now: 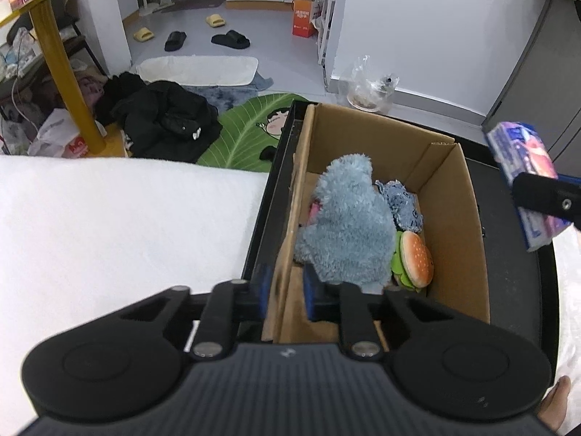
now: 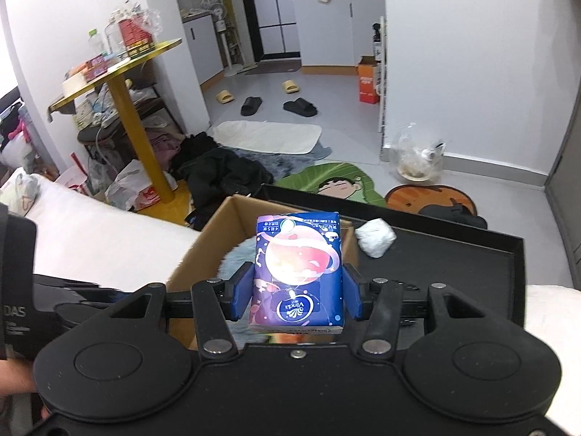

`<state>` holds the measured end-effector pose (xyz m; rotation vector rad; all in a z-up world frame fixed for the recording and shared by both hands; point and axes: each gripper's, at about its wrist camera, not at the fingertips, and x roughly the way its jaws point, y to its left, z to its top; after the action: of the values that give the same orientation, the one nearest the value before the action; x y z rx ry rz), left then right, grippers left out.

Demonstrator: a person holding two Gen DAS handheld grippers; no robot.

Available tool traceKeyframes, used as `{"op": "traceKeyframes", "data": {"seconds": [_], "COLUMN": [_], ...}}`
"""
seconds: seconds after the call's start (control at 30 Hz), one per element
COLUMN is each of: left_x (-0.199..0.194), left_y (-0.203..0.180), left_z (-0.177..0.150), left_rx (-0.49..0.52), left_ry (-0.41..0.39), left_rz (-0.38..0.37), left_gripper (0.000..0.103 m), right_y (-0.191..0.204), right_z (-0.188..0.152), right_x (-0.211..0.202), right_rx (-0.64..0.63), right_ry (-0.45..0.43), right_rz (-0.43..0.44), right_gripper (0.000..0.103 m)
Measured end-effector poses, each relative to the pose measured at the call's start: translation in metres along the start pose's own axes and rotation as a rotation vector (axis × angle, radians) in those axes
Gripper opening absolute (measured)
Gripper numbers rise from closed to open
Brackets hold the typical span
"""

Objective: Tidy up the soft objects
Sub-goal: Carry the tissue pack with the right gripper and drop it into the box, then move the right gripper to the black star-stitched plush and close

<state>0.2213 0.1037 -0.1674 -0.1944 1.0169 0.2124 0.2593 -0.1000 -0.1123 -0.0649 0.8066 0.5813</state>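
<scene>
Now tissue pack point(image 2: 299, 272) sits clamped between right tongs point(image 2: 298, 290) above box point(image 2: 203, 247)

Black tongs point(image 2: 297, 292) w/ blue pads point(image 2: 244, 292), silver screws

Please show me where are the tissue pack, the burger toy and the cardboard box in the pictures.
tissue pack point(image 2: 298, 272): right wrist view, middle of its printed front.
burger toy point(image 1: 417, 257): left wrist view, on its bun.
cardboard box point(image 1: 450, 218): left wrist view, inner right wall.
</scene>
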Motion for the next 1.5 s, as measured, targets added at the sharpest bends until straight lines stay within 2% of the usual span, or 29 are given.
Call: {"op": "traceKeyframes", "data": {"seconds": [0.07,0.33,0.43,0.47,0.57,0.8,0.97,1.13,1.33,1.5], "left_x": [0.0,-0.002,-0.002,-0.002,-0.003,-0.006,-0.01,-0.013,-0.016,-0.016], "left_y": [0.002,0.01,0.011,0.012,0.011,0.006,0.005,0.001,-0.004,-0.015], "left_z": [-0.001,-0.002,-0.002,-0.002,-0.003,-0.003,-0.003,-0.003,-0.002,-0.002], "left_rx": [-0.001,-0.034,-0.038,-0.036,-0.03,-0.01,-0.002,0.01,0.038,0.091], "left_ry": [-0.005,-0.01,-0.011,-0.011,-0.012,-0.023,-0.03,-0.048,-0.068,-0.084], "left_rz": [0.001,-0.038,-0.044,-0.045,-0.043,-0.028,-0.03,-0.017,0.013,0.045], "left_gripper": [0.008,0.008,0.008,0.008,0.008,0.008,0.016,0.046,0.073,0.079], "right_y": [0.007,0.024,0.03,0.032,0.032,-0.009,-0.042,-0.061,-0.078,-0.09], "right_z": [0.001,0.0,-0.001,-0.001,-0.004,-0.012,-0.023,-0.036,-0.044,-0.048], "right_x": [0.003,0.014,0.015,0.016,0.013,-0.003,-0.004,-0.002,0.01,0.028], "right_rx": [-0.003,-0.004,-0.002,-0.011,-0.022,0.05,0.098,0.12,0.151,0.163], "right_ry": [0.015,0.061,0.077,0.087,0.081,0.033,0.04,0.048,0.059,0.069], "right_rz": [0.01,0.038,0.079,0.089,0.07,-0.001,-0.057,-0.086,-0.094,-0.079], "right_gripper": [0.05,0.05,0.053,0.058,0.065,0.068,0.069,0.069,0.069,0.069]}}
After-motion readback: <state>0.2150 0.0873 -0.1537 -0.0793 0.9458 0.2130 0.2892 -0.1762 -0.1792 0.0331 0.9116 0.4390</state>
